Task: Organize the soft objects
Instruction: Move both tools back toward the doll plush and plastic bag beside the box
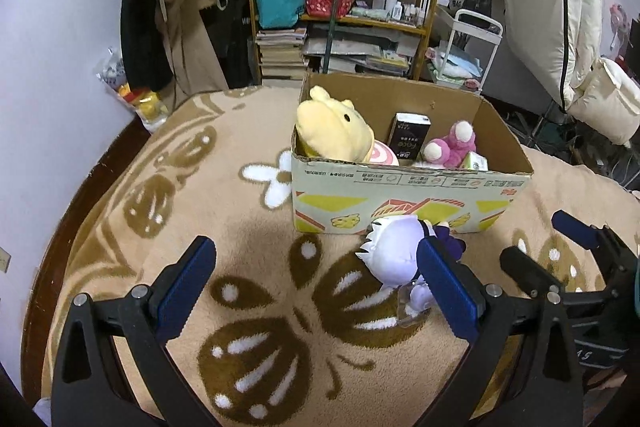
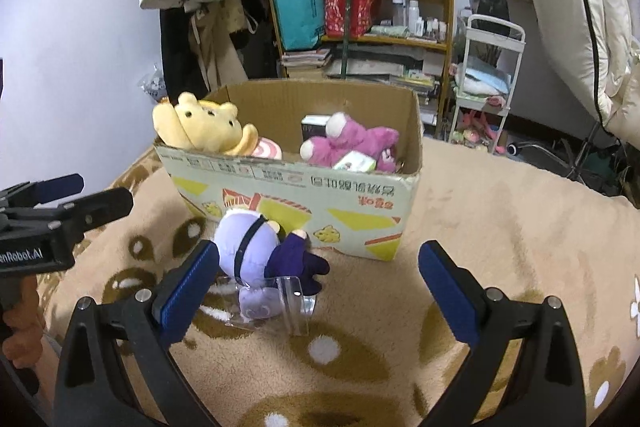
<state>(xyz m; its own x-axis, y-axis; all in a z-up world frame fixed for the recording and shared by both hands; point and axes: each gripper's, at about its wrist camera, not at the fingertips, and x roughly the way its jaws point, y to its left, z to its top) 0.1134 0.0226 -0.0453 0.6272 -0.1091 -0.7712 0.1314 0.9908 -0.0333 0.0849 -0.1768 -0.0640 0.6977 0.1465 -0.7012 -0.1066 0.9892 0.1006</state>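
From the left wrist view, the left gripper [image 1: 316, 281] has its fingers spread wide with nothing between them, hovering over the blanket [image 1: 192, 227]. The box [image 1: 404, 203] stands ahead, already holding a yellow bear [image 1: 332, 127], a pink plush [image 1: 450, 145] and a dark carton [image 1: 409, 135]. A purple doll [image 1: 390, 251] lies on the blanket touching the front of the box, just past the right-hand finger. The right gripper [image 1: 536, 247] shows beside the box's near right corner.

From the right wrist view, the right gripper [image 2: 318, 267] is also spread and empty. The purple doll [image 2: 256, 247], with its clear plastic sleeve [image 2: 292, 299], lies against the front of the box [image 2: 320, 195], nearer the left-hand finger.

The step in hand looks like picking up this last doll; next, one gripper should centre over it, close, then lift it over the box's front wall.
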